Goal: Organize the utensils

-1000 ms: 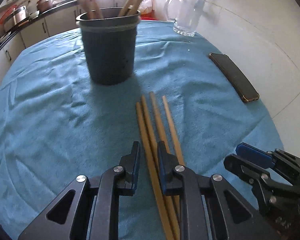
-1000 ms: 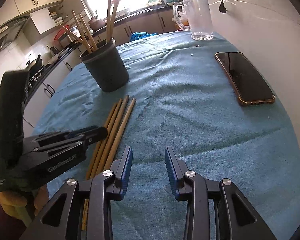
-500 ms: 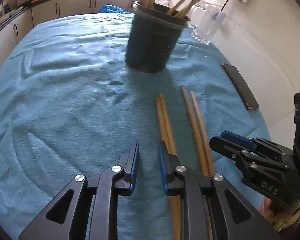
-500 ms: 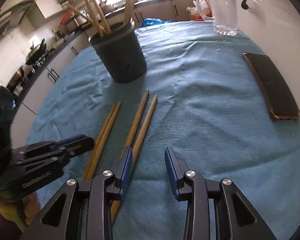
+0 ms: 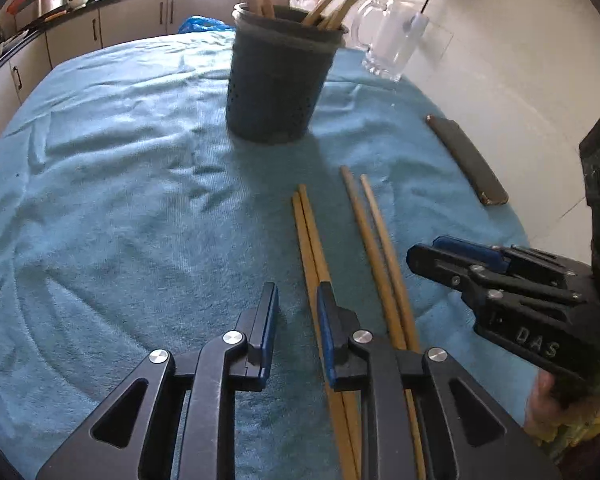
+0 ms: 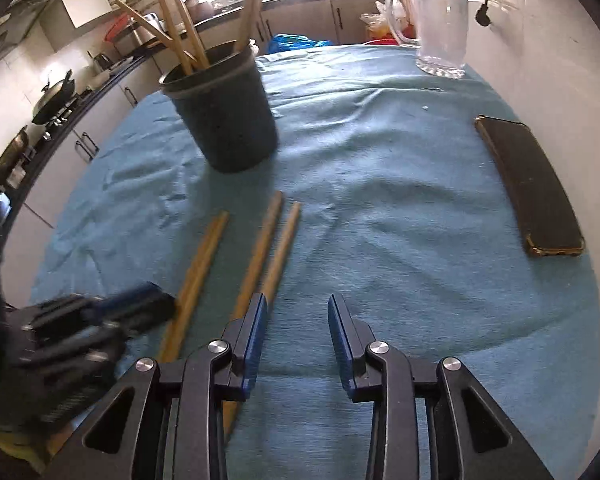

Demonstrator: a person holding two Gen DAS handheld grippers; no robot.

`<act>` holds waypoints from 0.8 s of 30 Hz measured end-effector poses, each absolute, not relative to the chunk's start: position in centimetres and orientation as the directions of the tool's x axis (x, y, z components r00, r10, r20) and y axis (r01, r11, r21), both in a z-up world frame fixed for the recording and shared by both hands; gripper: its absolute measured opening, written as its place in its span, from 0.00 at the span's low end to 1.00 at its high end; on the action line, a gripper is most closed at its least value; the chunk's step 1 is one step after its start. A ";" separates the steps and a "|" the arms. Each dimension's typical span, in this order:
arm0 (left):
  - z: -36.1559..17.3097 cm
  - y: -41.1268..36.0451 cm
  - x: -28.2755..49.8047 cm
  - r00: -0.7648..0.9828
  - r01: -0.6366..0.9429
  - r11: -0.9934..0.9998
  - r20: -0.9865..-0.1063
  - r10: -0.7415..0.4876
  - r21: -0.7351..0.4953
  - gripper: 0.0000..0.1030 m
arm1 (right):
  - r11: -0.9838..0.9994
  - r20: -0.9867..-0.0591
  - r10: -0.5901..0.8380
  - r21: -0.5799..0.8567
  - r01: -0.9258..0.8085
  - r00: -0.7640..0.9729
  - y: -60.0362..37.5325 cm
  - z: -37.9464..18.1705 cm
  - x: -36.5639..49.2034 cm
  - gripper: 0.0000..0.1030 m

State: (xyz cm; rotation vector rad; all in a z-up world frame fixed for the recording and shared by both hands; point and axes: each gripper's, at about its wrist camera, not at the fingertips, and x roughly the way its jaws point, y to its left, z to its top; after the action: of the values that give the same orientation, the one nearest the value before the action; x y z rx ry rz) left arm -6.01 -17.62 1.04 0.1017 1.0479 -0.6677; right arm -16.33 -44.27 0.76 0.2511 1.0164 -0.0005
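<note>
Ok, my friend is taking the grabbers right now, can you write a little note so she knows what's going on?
Left gripper: open, empty, low over the blue cloth.
Right gripper: open, empty.
Four loose chopsticks lie on the cloth in two pairs: left pair, right pair.
Dark holder stands upright behind them.
Done: several chopsticks already stand in the holder.
Left: pick up the four and put them in.
</note>
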 end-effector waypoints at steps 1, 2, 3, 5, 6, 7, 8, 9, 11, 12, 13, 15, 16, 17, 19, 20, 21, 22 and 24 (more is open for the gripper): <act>1.0 -17.9 -6.0 0.321 0.563 0.796 -0.829 -0.457 -0.221 0.19 | 0.973 -0.844 0.116 0.202 0.111 0.523 -44.0 0.7 -16.2 0.33; 1.0 -18.2 -6.0 0.327 0.567 0.797 -0.832 -0.448 -0.207 0.19 | 0.976 -0.848 0.112 0.193 0.105 0.517 -43.6 0.5 -16.0 0.33; 0.9 -18.5 -6.0 0.333 0.571 0.798 -0.835 -0.438 -0.191 0.19 | 0.979 -0.854 0.104 0.178 0.100 0.510 -43.3 0.2 -15.8 0.34; 0.8 -18.9 -6.0 0.347 0.579 0.799 -0.837 -0.422 -0.163 0.18 | 0.981 -0.857 0.088 0.163 0.105 0.507 -43.1 -0.1 -15.5 0.34; 0.8 -19.0 -5.8 0.351 0.579 0.800 -0.839 -0.416 -0.154 0.18 | 0.984 -0.860 0.062 0.139 0.115 0.507 -43.1 -0.1 -15.3 0.34; 0.8 -19.0 -5.6 0.352 0.576 0.803 -0.841 -0.411 -0.151 0.18 | 0.985 -0.863 0.045 0.121 0.121 0.504 -42.9 -0.4 -15.1 0.34; 0.8 -19.1 -5.5 0.352 0.570 0.807 -0.843 -0.407 -0.152 0.16 | 0.987 -0.864 0.030 0.105 0.122 0.502 -42.8 -0.5 -14.9 0.34; 0.8 -18.9 -5.2 0.354 0.557 0.816 -0.846 -0.399 -0.152 0.12 | 0.988 -0.867 0.019 0.092 0.123 0.498 -42.8 -0.5 -14.8 0.29; 0.9 -18.3 -4.8 0.348 0.534 0.830 -0.854 -0.386 -0.158 0.09 | 0.990 -0.874 -0.005 0.065 0.127 0.485 -43.0 -0.5 -14.7 0.22; 1.0 -18.1 -4.8 0.344 0.526 0.835 -0.858 -0.380 -0.159 0.09 | 0.990 -0.878 -0.006 0.062 0.126 0.478 -43.2 -0.5 -14.8 0.22; 1.0 -17.7 -4.7 0.341 0.519 0.841 -0.864 -0.370 -0.155 0.08 | 0.990 -0.883 -0.009 0.059 0.129 0.470 -43.6 -0.5 -14.9 0.22; 1.2 -16.8 -4.6 0.330 0.502 0.853 -0.879 -0.344 -0.145 0.08 | 0.987 -0.895 -0.025 0.050 0.156 0.446 -44.9 -0.4 -15.6 0.22; 1.3 -16.4 -4.5 0.321 0.493 0.858 -0.886 -0.334 -0.145 0.08 | 0.985 -0.899 -0.022 0.055 0.163 0.438 -45.6 -0.5 -15.7 0.22; 1.3 -16.0 -4.4 0.312 0.487 0.861 -0.892 -0.328 -0.146 0.08 | 0.984 -0.903 -0.010 0.068 0.166 0.430 -46.4 -0.4 -16.1 0.23; 1.4 -15.6 -3.8 0.288 0.484 0.861 -0.900 -0.328 -0.159 0.08 | 0.979 -0.908 0.027 0.108 0.172 0.417 -47.8 -0.4 -16.5 0.24; 1.5 -15.5 -3.4 0.279 0.483 0.861 -0.904 -0.325 -0.161 0.08 | 0.976 -0.912 0.043 0.126 0.178 0.408 -48.4 -0.4 -16.5 0.25; 1.5 -15.4 -3.0 0.274 0.482 0.862 -0.908 -0.318 -0.156 0.08 | 0.974 -0.915 0.051 0.134 0.181 0.401 -48.8 -0.4 -16.3 0.26; 1.6 -15.6 -2.6 0.271 0.483 0.863 -0.912 -0.308 -0.148 0.09 | 0.974 -0.917 0.054 0.136 0.183 0.394 -48.9 -0.4 -16.1 0.26; 1.6 -16.1 -1.8 0.265 0.484 0.864 -0.917 -0.297 -0.140 0.10 | 0.974 -0.922 0.055 0.133 0.181 0.383 -49.1 -0.5 -15.3 0.29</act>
State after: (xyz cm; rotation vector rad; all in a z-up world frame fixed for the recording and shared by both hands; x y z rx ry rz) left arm -1.82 -16.12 1.57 0.1816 1.1911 -0.5314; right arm -15.26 -49.07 -0.45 0.2263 1.1784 -0.0817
